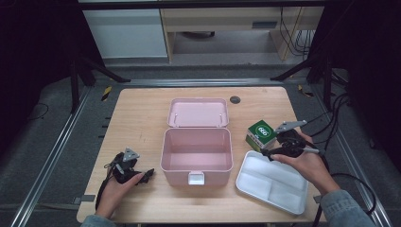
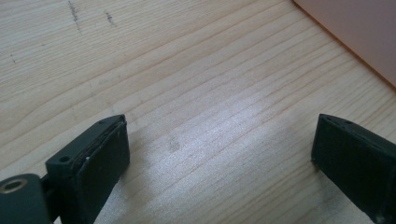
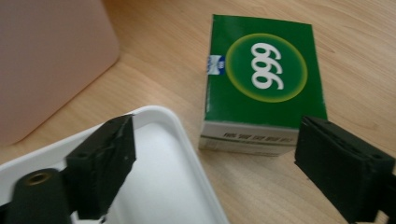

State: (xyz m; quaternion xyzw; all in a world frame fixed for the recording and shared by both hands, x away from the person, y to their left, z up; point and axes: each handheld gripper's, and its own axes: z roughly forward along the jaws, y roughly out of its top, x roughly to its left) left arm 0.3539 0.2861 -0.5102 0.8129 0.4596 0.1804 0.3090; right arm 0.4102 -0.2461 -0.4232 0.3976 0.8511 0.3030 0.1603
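Green box (image 1: 261, 134) with the big white "999" in a yellow-ringed circle, sitting flat on the surface (image 1: 142, 113) just off the far corner of the white tray (image 1: 272, 182), to the right of the pink bin (image 1: 196, 151). No earlier shot to compare, so sticking to what shows.

Risks, biggest thing to smallest:

- Pink bin: open, lid (image 1: 198, 112) laid back behind it, empty inside as far as can be seen. Tall wall on the right side, so probably easy to clip the rim when carrying the box across low. Could shove the whole bin sideways.
- White tray: foam-looking, divided, likely light. Sits right under the right tool (image 1: 265, 152), with one jaw hanging over its corner in the right gripper view. Coming down crooked could catch that raised edge and flip or skid the tray.
- Green box (image 3: 264, 77): looks like thin cardboard, so squeezing hard might dent it; grabbing near one end might let it swing.
- Right tool (image 3: 215, 154): jaws spread wide, nothing between the pads, box ahead of them and not touched.
- Left tool (image 2: 219, 149): also wide open, empty, parked over bare wood near the bin's left wall.

Readable writing: just "999" on the lid. Small blue-white mark beside the circle and a line of print along the pale side, both too blurry to read.
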